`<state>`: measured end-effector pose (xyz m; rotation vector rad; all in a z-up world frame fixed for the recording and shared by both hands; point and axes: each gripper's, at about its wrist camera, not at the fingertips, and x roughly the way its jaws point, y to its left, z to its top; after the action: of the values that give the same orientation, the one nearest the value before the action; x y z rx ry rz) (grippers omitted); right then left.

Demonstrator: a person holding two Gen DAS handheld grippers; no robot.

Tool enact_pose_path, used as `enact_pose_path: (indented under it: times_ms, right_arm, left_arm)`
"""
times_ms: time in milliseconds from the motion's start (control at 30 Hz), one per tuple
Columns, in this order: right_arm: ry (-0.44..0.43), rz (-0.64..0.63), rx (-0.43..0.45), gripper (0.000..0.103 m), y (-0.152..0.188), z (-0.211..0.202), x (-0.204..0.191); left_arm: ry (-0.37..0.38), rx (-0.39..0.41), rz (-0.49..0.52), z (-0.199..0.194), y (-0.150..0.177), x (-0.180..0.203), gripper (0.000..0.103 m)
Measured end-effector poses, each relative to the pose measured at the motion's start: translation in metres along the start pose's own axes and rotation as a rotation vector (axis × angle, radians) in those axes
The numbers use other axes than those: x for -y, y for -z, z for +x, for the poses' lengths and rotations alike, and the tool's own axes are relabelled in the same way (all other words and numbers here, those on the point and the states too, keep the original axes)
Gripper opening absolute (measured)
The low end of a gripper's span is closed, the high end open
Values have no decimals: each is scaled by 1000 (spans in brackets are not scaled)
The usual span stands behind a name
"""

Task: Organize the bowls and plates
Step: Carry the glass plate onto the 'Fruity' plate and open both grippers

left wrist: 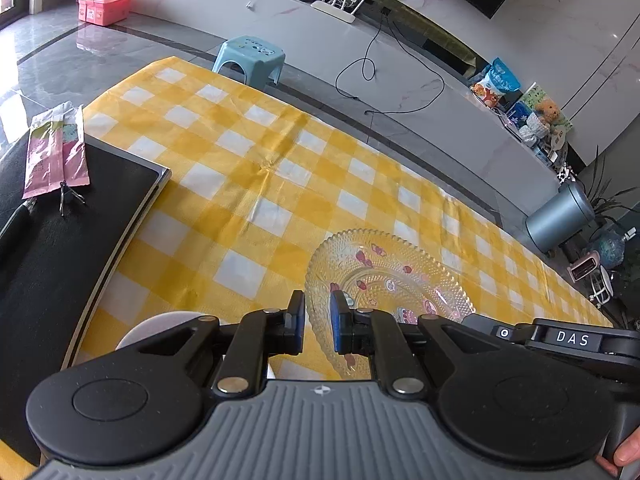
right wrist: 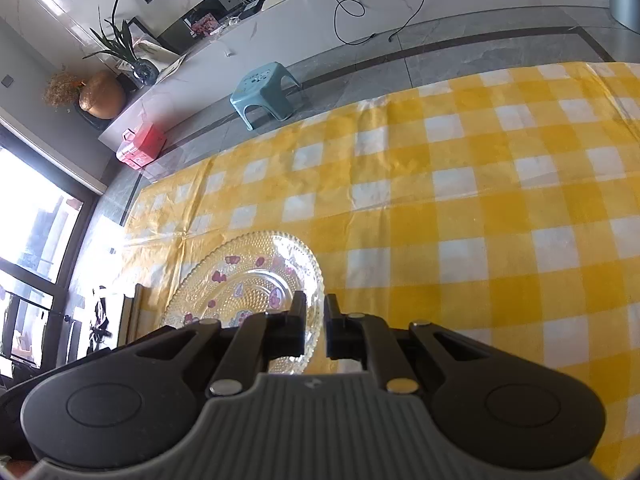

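A clear glass plate (left wrist: 384, 276) with pink cartoon stickers lies on the yellow checked tablecloth (left wrist: 240, 168). My left gripper (left wrist: 318, 316) straddles its left rim, jaws narrowly apart with the glass edge between the blue pads. A white round dish (left wrist: 160, 326) peeks out below its left finger. In the right wrist view the same plate (right wrist: 244, 280) lies at lower left, and my right gripper (right wrist: 316, 320) straddles its right rim with a narrow gap. The right gripper's body (left wrist: 560, 340) shows beyond the plate in the left wrist view.
A black tray or mat (left wrist: 72, 240) with a pink packet (left wrist: 52, 152) covers the table's left end. A teal stool (left wrist: 250, 58) stands on the floor beyond the table's far edge. The cloth (right wrist: 480, 200) stretches right of the plate.
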<state>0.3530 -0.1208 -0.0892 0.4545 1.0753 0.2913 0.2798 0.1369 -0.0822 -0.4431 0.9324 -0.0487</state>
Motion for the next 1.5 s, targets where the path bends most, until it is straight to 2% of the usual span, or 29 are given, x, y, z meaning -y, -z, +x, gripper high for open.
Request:
enact_pose_path:
  times_ms: [367,567,800,1167,1500]
  right_arm:
    - [4,-1,-20,7,48,-56,-11]
    - [20,14,-52,7,93,-79,-15]
    - [26,22,-61,7,146,-108,-12]
    - [20,53,-26,7,208,-144,9]
    - [46,59,-4,7,233,-155,27]
  left_arm:
    - [24,-11,-10,-58,36,-3,14]
    - [24,-36,-29,-88,67,-13,14]
    - [20,-53,3,-115,107,-18,14]
    - [63,-85,57,-135,155,-19,14]
    - [91,-142,104,-125,177,-16,14]
